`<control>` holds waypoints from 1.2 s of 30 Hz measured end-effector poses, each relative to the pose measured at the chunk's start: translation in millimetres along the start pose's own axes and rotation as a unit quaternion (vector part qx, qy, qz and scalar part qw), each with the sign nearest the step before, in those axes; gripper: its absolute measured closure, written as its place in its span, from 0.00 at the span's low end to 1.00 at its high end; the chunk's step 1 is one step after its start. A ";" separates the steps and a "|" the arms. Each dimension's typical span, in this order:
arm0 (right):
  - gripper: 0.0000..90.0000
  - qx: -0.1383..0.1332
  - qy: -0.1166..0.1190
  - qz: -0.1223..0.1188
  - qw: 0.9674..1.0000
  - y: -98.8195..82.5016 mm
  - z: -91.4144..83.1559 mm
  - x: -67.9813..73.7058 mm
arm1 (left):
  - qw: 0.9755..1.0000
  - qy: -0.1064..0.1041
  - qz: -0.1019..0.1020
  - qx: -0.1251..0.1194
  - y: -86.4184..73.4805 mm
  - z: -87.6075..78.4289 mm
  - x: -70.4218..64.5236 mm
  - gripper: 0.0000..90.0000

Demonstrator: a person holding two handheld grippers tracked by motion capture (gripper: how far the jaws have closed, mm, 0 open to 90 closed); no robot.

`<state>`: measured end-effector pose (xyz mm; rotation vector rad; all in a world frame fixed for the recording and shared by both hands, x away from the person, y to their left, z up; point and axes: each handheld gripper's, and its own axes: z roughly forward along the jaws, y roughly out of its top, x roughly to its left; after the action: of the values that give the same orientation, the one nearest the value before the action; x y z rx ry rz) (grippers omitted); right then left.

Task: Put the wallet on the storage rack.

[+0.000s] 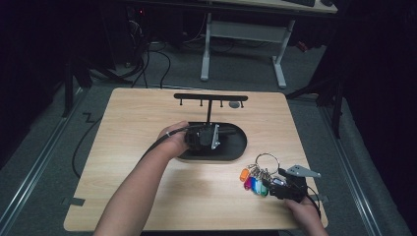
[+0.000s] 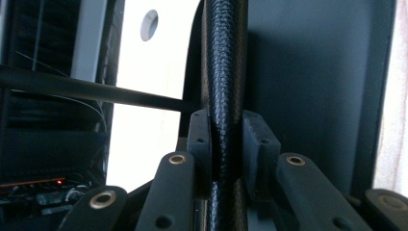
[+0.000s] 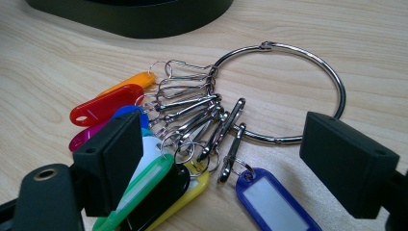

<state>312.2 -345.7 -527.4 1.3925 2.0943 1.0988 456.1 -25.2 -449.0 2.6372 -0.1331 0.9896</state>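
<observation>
Coloured key tags (image 3: 144,159) on ring between spread right claw (image 3: 223,159), left claw (image 2: 226,144) pinching black post (image 2: 226,72)

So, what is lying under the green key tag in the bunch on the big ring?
In the right gripper view, a black tag lies under the green key tag, and a yellow one lies under that. The open right gripper's left finger covers their far ends.
</observation>
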 end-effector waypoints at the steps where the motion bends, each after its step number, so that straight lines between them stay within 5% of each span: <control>1: 0.17 -0.001 0.000 0.000 1.000 0.0 0.1 0.1 | 1.000 0.000 0.001 0.002 -0.5 2.1 -0.3 0.84; 12: 0.17 0.000 0.002 -0.004 1.000 -0.2 0.2 0.5 | 1.000 -0.006 0.004 0.014 -8.4 12.1 -2.7 0.84; 20: 0.17 0.004 0.000 -0.006 1.000 -0.2 0.5 1.3 | 0.999 -0.033 -0.017 0.018 -8.3 13.1 -5.6 0.80; 24: 0.17 0.006 0.003 -0.006 1.000 -0.1 0.5 0.9 | 0.996 -0.066 -0.052 0.015 -9.5 14.6 -6.8 0.76; 36: 0.17 0.008 0.004 -0.005 1.000 0.0 0.9 0.9 | 0.990 -0.108 -0.087 0.007 -12.6 10.1 -9.9 0.66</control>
<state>312.4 -344.5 -527.8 1.3857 2.1173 1.0890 457.4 -16.8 -465.9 2.7079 0.0546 0.6504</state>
